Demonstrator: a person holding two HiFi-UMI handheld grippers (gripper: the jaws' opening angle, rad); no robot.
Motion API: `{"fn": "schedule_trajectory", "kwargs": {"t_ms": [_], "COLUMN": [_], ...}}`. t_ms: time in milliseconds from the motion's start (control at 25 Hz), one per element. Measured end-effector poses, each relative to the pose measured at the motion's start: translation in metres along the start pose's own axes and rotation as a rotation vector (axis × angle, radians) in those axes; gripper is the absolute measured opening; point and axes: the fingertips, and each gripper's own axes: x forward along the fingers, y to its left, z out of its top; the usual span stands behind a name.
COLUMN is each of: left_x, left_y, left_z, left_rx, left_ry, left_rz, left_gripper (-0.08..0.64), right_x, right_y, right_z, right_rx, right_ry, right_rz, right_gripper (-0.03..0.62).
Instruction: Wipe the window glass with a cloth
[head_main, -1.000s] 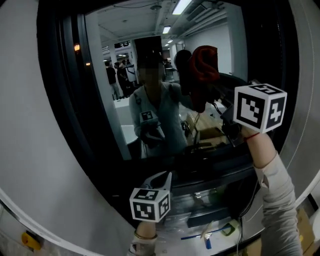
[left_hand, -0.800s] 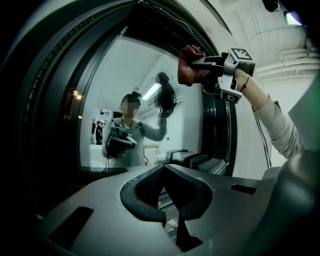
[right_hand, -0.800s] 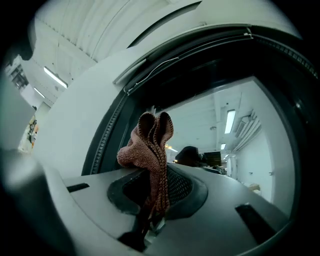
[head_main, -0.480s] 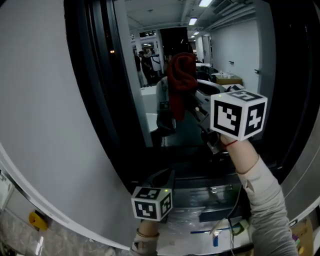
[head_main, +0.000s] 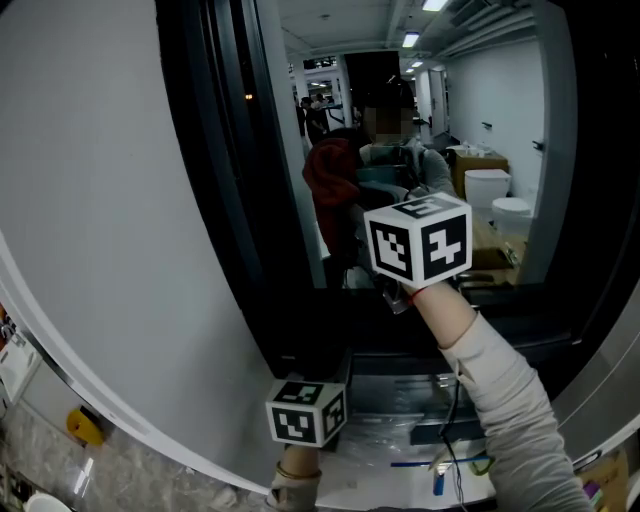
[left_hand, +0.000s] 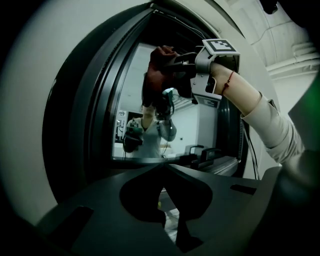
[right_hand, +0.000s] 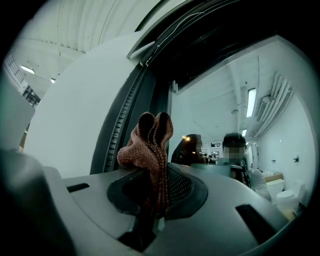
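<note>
**Red cloth held up at the left part of the pane**

At the far left stood a pale wall panel (head_main: 90, 200), and just beside it ran the dark window frame (head_main: 215, 150). Low down, below the sill, I held my left gripper (left_hand: 162, 169) with its jaws closed tip to tip and nothing between them. Its marker cube (head_main: 305, 412) faced up at me, well below the other gripper.

Higher up and a little to the right, the red cloth (right_hand: 150, 142) was bunched and folded, its top standing above the jaws of my right gripper (right_hand: 159, 172). Those jaws were clamped tight on the cloth's lower part. From my head, the cloth (head_main: 328, 180) sat at the left part of the window glass (head_main: 450, 150), near the frame. I could not tell whether it actually touched the pane.

That gripper's marker cube (head_main: 420, 240) showed just right of the cloth, and my light sleeve (head_main: 500, 400) ran down from it toward the lower right. The glass reflected a person and a lit room with ceiling lights.
</note>
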Motion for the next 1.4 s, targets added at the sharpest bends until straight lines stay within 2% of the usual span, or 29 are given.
{"fn": "schedule_trajectory", "kwargs": {"t_ms": [240, 600, 880, 1400], "left_x": [-0.003, -0.001, 0.01, 0.036], "left_y": [0.007, 0.009, -0.005, -0.049], "left_z": [-0.005, 0.0, 0.004, 0.01], "left_rx": [-0.01, -0.009, 0.012, 0.048], "left_ry": [0.006, 0.002, 0.004, 0.012], "left_rz": [0.02, 0.009, -0.033, -0.157], "left_gripper": [0.005, 0.005, 0.005, 0.005], "right_x": [0.011, 0.003, -0.021, -0.088], "right_y": [0.0, -0.009, -0.031, -0.092], "right_z": [-0.008, -0.006, -0.005, -0.001], "right_rx": [-0.016, -0.023, -0.028, -0.033], "right_ry": [0.018, 0.024, 0.028, 0.028], "right_rz": [-0.006, -0.021, -0.059, -0.216], "right_gripper": [0.051, 0.051, 0.051, 0.051]}}
